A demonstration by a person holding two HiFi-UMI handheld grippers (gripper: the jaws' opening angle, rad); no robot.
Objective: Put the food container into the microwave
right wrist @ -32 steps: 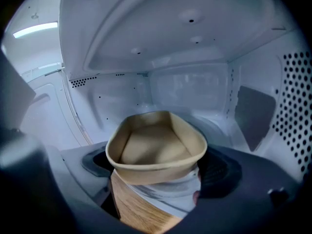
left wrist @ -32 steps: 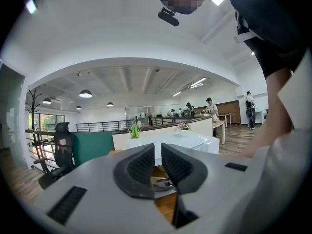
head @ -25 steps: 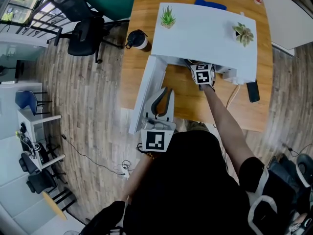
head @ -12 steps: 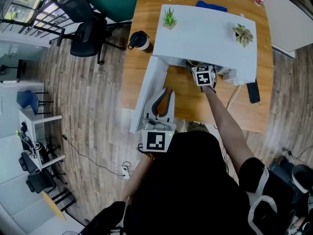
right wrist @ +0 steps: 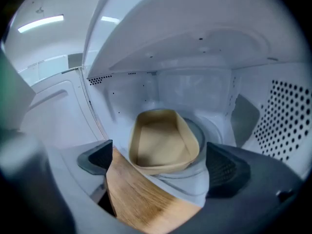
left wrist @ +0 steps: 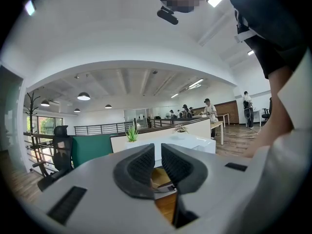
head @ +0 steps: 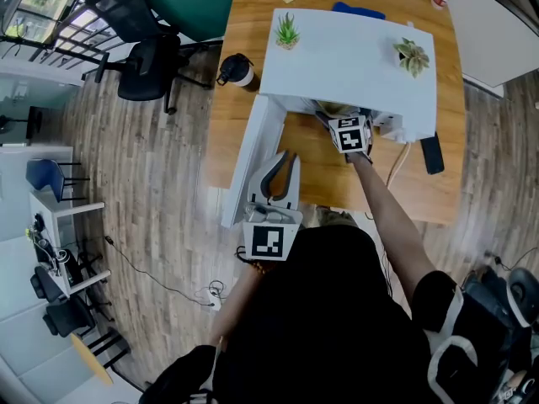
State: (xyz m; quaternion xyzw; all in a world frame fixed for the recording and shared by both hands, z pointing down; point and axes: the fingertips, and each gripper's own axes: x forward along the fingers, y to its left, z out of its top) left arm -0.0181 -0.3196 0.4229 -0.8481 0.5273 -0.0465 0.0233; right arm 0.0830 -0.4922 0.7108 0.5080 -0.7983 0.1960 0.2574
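We see the right gripper (right wrist: pixel 161 163) reaching into the open front of the white microwave (head: pixel 349 61), which sits on a wooden table (head: pixel 226 124). Its jaws stand wide apart and have just been opening. The tan food container (right wrist: pixel 163 140) sits ahead between them, and neither pad touches it, so it is released. The container is empty, rounded-rectangular, upright, and rests on the glass turntable (right wrist: pixel 207 130) inside the microwave cavity, near the front. The perforated side wall (right wrist: pixel 287 116) shows at the right of the right gripper view, and a strip of wood grain shows below the container. In the head view the right marker cube (head: pixel 351 135) is at the microwave's mouth, with the bare forearm (head: pixel 387 204) stretched out behind it. The microwave door (head: pixel 251 154) is swung open to the left. The left gripper (left wrist: pixel 157 155) is clenched, its jaws together with only a thin slit and nothing in them. It points level toward the microwave and is held just right of the open door; we can't tell whether it touches. On top of the microwave are two small potted plants (head: pixel 287 30) (head: pixel 413 57). A dark mug (head: pixel 237 68) stands on the table left of the microwave, and a black flat device (head: pixel 430 153) lies at its right, near a cable. An office chair (head: pixel 147 61) stands on the floor off to the left.
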